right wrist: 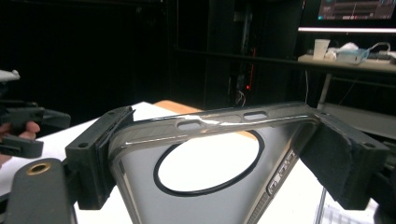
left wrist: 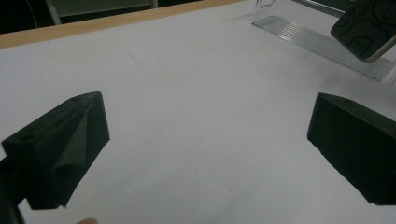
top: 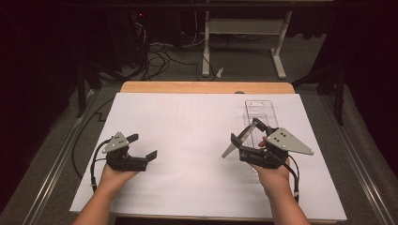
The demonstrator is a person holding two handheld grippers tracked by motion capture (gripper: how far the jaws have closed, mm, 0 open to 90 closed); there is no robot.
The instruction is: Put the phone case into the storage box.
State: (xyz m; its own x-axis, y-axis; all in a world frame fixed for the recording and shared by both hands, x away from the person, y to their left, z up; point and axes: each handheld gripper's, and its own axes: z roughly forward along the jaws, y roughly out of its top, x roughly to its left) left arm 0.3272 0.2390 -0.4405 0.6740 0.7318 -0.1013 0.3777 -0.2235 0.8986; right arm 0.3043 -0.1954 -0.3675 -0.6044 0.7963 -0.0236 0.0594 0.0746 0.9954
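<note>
Left of the clear plastic tray (top: 261,117), your left gripper (top: 142,146) sits wide and empty on the white sheet (top: 187,126). Just before that tray, your right gripper (top: 245,132) clamps the phone case (top: 237,142) across its width, long axis slanting toward the left gripper.

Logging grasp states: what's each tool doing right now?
Left tool: open, empty, above the paper sheet.
Right tool: shut on the phone case.

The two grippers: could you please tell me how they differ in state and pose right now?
The right gripper is shut on a clear phone case; the left gripper is open and holds nothing. The right one tilts upward, holding the case off the white sheet; the left one points low across it. Both are hand-held.
</note>
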